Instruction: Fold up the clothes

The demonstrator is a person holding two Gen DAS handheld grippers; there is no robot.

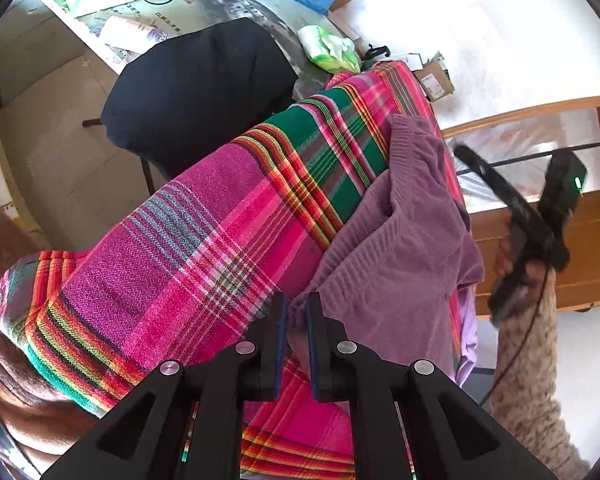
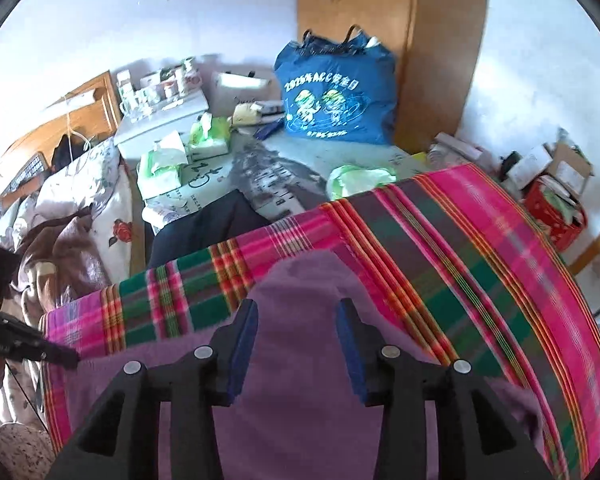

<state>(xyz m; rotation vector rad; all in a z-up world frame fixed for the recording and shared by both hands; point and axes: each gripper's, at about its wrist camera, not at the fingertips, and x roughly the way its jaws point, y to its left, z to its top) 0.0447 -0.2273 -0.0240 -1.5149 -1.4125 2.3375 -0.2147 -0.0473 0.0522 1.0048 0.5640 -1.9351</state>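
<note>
A purple knit sweater lies rumpled on a table covered with a pink, green and orange plaid cloth. My left gripper is shut on the sweater's near edge, with purple knit pinched in the narrow gap between its blue pads. In the right wrist view my right gripper hangs open above the sweater, nothing between its fingers. The left gripper's tip shows at the sweater's left edge. A hand in a speckled sleeve carries the right gripper, blurred, beside the table.
Behind the plaid table stand a black chair back and a low table with tissue packs and a blue tote bag. A wooden wardrobe, a red basket and a bed with floral bedding surround it.
</note>
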